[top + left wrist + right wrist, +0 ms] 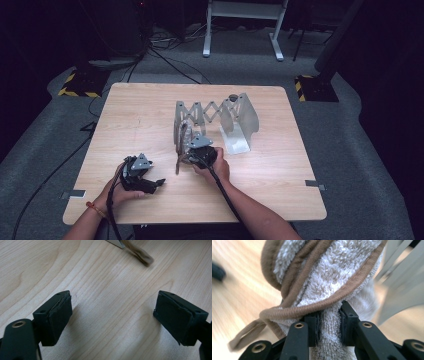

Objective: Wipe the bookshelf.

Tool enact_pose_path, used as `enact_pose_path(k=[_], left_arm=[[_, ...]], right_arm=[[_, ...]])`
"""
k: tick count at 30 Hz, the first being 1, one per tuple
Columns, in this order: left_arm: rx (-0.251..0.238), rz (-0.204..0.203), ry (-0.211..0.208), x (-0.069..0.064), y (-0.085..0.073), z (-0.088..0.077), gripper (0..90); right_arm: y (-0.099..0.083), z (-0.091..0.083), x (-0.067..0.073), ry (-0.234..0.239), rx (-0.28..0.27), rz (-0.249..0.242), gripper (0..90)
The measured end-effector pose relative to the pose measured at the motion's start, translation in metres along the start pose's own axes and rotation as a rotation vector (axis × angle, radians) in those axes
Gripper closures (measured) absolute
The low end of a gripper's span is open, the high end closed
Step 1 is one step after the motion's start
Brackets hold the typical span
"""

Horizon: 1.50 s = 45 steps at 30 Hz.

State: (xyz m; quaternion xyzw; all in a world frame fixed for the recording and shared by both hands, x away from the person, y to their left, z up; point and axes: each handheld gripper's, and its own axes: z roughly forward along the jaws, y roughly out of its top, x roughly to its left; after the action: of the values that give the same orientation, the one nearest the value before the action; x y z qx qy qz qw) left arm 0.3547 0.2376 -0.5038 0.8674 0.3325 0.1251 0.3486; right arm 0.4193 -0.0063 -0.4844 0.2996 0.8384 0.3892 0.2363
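In the high view, a grey folding rack (212, 117) stood near the counter (140, 110) centre, just behind the right gripper (192, 150). The towel (181, 145) hung long and upright there.

In the left gripper view, the left gripper (112, 315) had fingers spread over bare wood.

In the right gripper view, the fingers (312, 327) pinched the white fluffy towel with brown edging.

The right gripper (329, 322) has its two black jaws pinched tight on a fluffy grey-white towel (332, 272) with brown edging, bunched up above them. A grey folding rack (402, 277) blurs behind, over the wooden table (234, 290).
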Motion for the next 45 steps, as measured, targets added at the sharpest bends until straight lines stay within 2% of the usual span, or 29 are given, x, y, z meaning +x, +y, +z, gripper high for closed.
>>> enact_pose_path(k=[5,8,10,14,18,22,24,26,30,33,34,38,40,44,45], left_arm=[[-0.002,0.001,0.001,0.0,0.0,0.0,15.0],[0.0,0.001,0.001,0.0,0.0,0.0,15.0],[0.0,0.0,-0.001,0.0,0.0,0.0,15.1],[0.0,0.003,-0.001,0.0,0.0,0.0,15.1],[0.0,0.002,-0.001,0.0,0.0,0.0,15.1],[0.0,0.003,0.0,0.0,0.0,0.0,15.0],[0.0,0.001,-0.001,0.0,0.0,0.0,15.0],[0.0,0.001,-0.001,0.0,0.0,0.0,15.0],[-0.002,0.001,0.001,0.0,0.0,0.0,15.0],[-0.003,0.001,0.001,0.0,0.0,0.0,15.0],[-0.003,0.0,0.001,0.0,0.0,0.0,15.1],[0.0,0.002,0.001,0.0,0.0,0.0,15.1],[0.0,0.001,0.0,0.0,0.0,0.0,15.2],[0.001,0.001,-0.002,0.0,0.0,0.0,15.1],[0.001,0.002,-0.002,0.0,0.0,0.0,15.1]], right_arm=[[0.026,-0.013,-0.005,-0.106,-0.113,-0.039,72.5],[0.034,-0.007,-0.01,-0.133,-0.113,-0.05,72.5],[0.032,0.001,-0.012,-0.134,-0.091,-0.04,72.4],[0.018,0.018,-0.008,-0.098,-0.026,-0.027,72.4],[0.003,0.025,-0.005,-0.062,0.026,-0.044,72.5],[-0.004,0.016,-0.004,-0.02,0.031,-0.043,72.5],[-0.005,0.008,-0.002,0.021,0.032,-0.041,72.5],[-0.002,0.002,-0.002,0.021,0.012,-0.042,72.5],[0.016,-0.01,-0.008,-0.069,-0.083,-0.038,72.4],[0.026,-0.01,-0.008,-0.12,-0.103,-0.058,72.4],[0.027,-0.007,-0.007,-0.135,-0.095,-0.07,72.5],[0.016,0.013,-0.005,-0.177,-0.019,-0.06,72.7],[0.009,0.02,-0.004,-0.202,0.018,-0.078,72.7],[-0.001,0.024,-0.003,-0.198,0.058,-0.077,72.9],[-0.003,0.023,-0.003,-0.196,0.052,-0.073,72.9]])
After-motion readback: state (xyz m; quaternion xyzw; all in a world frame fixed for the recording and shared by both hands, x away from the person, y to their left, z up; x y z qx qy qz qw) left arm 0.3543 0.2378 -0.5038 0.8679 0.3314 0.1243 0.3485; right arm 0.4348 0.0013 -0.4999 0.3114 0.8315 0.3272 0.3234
